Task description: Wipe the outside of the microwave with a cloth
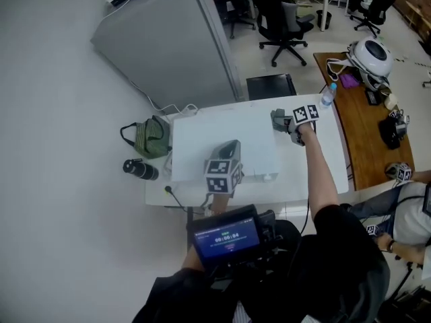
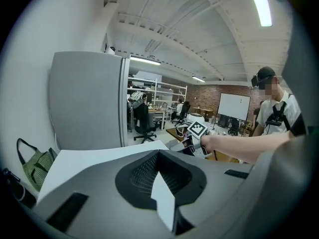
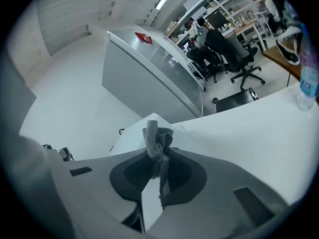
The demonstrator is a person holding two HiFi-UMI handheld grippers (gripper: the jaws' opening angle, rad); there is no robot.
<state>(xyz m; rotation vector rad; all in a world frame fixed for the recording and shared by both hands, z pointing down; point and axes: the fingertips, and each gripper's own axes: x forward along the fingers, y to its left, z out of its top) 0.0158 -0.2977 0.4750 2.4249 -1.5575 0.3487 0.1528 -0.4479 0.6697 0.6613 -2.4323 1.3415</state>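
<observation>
The white worktop (image 1: 316, 173) carries a white microwave (image 1: 222, 147) on its left half. A clear water bottle (image 1: 328, 95) stands well right of the microwave, at the far corner. A green bag (image 1: 151, 138) and a black cylinder (image 1: 140, 170) sit just left of the microwave, at the worktop's edge.

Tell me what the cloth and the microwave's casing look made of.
The cloth looks like grey fabric, soft and matte, judging by its crumpled folds and fuzzy edge. The microwave has a smooth white casing, likely painted metal or plastic; its flat, even top leaves that open.
</observation>
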